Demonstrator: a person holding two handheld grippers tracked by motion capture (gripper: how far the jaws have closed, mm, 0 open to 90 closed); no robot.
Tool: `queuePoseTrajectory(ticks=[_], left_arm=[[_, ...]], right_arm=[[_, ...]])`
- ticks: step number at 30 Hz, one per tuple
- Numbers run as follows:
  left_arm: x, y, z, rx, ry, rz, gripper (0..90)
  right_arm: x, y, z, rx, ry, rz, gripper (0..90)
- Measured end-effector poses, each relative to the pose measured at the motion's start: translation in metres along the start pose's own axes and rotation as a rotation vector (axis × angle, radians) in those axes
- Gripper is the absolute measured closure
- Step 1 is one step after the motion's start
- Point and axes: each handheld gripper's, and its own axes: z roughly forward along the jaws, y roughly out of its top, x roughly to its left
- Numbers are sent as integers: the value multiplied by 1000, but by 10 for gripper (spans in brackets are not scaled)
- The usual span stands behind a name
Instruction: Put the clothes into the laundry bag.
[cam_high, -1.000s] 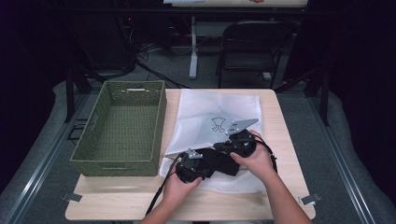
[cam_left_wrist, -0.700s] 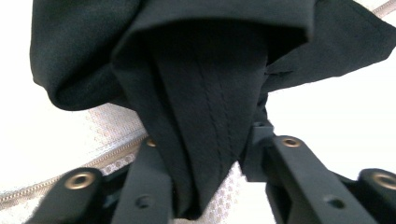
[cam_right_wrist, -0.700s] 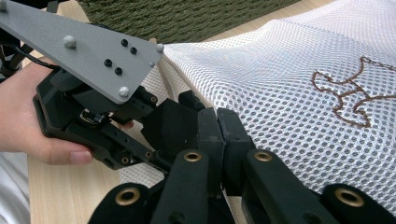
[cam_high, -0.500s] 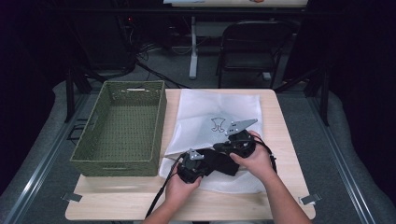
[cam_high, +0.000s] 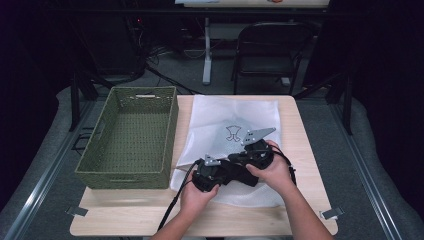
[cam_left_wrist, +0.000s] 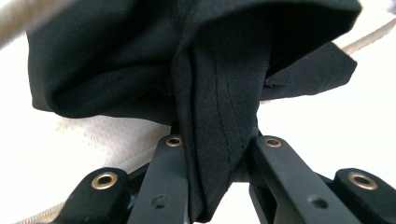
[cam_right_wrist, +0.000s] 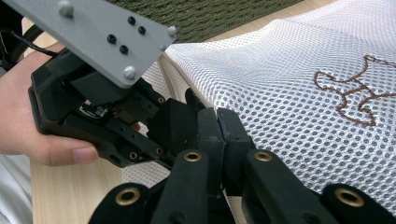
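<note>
A: What's the left gripper (cam_high: 226, 171) got?
B: Black cloth (cam_left_wrist: 219, 93). In the left gripper view its jaws have just been closing, and now they pinch a fold of it tight, right btwn them.

A: Where's the cloth?
B: On the white mesh bag (cam_high: 227, 122), near the front of the table (cam_high: 305, 135). From the high view it sits btwn both hands, so it's hard to tell apart from the black tools.

A: And the right gripper (cam_right_wrist: 218, 123)?
B: Jaws pressed together, closed. Its tips sit at the edge of the mesh bag (cam_right_wrist: 299, 93). Can't tell if anything is caught btwn them.

A: What else is close?
B: In the right gripper view you see the left one w/ its grey plate (cam_right_wrist: 98, 35) on top, and a hand (cam_right_wrist: 28, 121) holding it.

A: The bag has a picture?
B: Yep, a small brown mark (cam_high: 233, 132) sewn on it.

A: What's on the left?
B: A green woven basket (cam_high: 127, 172), just beside the bag.

A: Where's the right hand (cam_high: 270, 170)?
B: Around the right gripper (cam_high: 235, 161), over the bag.
</note>
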Motion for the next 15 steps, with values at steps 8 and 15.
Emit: queuePoseTrajectory(ticks=[8,15], left_arm=[[2,10,3,-9,2,-21,812],[4,16,5,-20,15,-26,812]], right_arm=[[1,0,0,1,4,-5,893],[0,0,-1,-3,6,-3,893]])
